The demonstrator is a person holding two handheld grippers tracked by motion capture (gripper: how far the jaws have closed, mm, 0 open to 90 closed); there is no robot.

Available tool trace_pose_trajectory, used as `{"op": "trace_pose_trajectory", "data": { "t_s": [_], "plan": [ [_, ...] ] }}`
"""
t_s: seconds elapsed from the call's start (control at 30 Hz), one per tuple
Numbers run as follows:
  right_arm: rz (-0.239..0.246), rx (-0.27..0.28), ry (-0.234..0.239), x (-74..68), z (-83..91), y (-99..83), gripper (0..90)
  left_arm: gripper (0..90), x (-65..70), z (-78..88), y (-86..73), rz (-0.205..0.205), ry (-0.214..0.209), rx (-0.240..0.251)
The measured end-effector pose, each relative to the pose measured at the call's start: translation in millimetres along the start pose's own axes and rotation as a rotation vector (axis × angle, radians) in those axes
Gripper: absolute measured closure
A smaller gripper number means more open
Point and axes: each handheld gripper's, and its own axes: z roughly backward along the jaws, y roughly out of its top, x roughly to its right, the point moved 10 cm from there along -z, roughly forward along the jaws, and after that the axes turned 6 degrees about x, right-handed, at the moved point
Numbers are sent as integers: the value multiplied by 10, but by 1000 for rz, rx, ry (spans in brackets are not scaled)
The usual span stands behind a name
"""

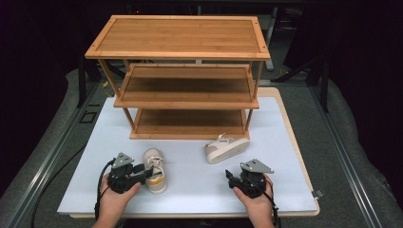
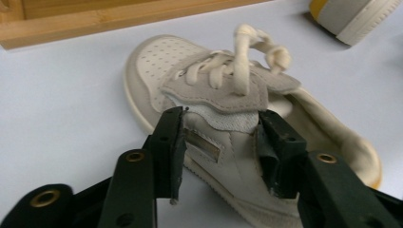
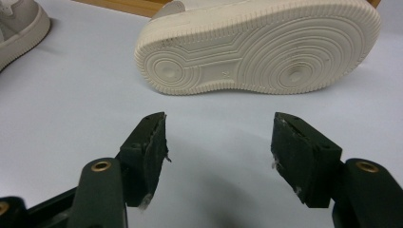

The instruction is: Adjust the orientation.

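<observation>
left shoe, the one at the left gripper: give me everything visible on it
The left shoe is a small cream low-top sneaker with a perforated toe, grey suede panels, thick cream laces knotted on top, a pale rubber sole and a yellow heel patch. It stands upright on the white table, toe toward the wooden rack. The left gripper straddles its side wall at the collar; one of the fingers sits inside the opening, the other outside, seemingly pressing it.

Table (image 1: 199, 190) with pale blue-white top, centre of frame. Directly on it: three-tier bamboo shelf rack (image 1: 183, 102) at upper centre, shelves bare; upright cream shoe (image 1: 155, 170) lower left; second shoe (image 1: 226, 148) on its side, right of centre
</observation>
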Motion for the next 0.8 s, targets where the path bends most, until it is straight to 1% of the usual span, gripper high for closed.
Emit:
{"op": "trace_pose_trajectory", "data": {
  "t_s": [0.03, 0.1, 0.13, 0.2, 0.23, 0.27, 0.3, 0.33, 0.37, 0.43, 0.47, 0.5, 0.53, 0.6, 0.63, 0.67, 0.73, 0.77, 0.8],
  "plan": [
    [-1, 2, 1, -3, -4, 5, 366, 571, -26, -30, 26, -7, -7, 5],
    [-10, 8, 7, -14, -7, 21, 366, 575, -42, -64, 55, -6, -10, 10],
    [-6, 16, 4, -13, -10, 36, 366, 576, -42, -64, 55, -6, -10, 10],
    [1, 22, -2, -12, -12, 68, 362, 579, -41, -135, 95, -50, -21, 16],
    [1, 22, -2, -12, -12, 68, 362, 579, -41, -135, 95, -50, -21, 16],
    [13, 40, -12, -4, -10, 128, 354, 579, -52, -173, 118, -72, -46, 21],
    [24, 46, -20, 6, -11, 161, 350, 580, -66, -183, 118, -91, -60, 22],
    [36, 52, -28, 22, -16, 194, 347, 580, -66, -183, 118, -91, -60, 22],
    [34, 55, -32, 36, -25, 221, 343, 579, -91, -175, 113, -79, -79, 24],
    [22, 59, -44, 80, -42, 266, 337, 577, -98, -159, 108, -63, -86, 31],
    [7, 63, -50, 100, -50, 289, 333, 564, -100, -155, 104, -53, -82, 34],
    [2, 66, -57, 123, -59, 318, 332, 510, -101, -155, 102, -42, -76, 40],
    [-4, 73, -62, 139, -63, 355, 332, 477, -97, -155, 95, -31, -72, 45],
    [-15, 86, -74, 172, -69, 442, 328, 438, -98, -159, 88, -31, -70, 50],
    [-20, 92, -82, 183, -74, 486, 326, 428, -93, -159, 71, -23, -76, 51],
    [-16, 95, -89, 200, -85, 527, 323, 424, -102, -153, 72, -23, -76, 56],
    [-16, 90, -94, 210, -99, 560, 317, 400, -110, -147, 71, -19, -74, 58],
    [-17, 87, -100, 221, -148, 619, 309, 397, -127, -138, 70, -15, -72, 67],
    [-15, 82, -108, 228, -176, 641, 306, 395, -132, -135, 68, -11, -72, 71]
  ]
}}
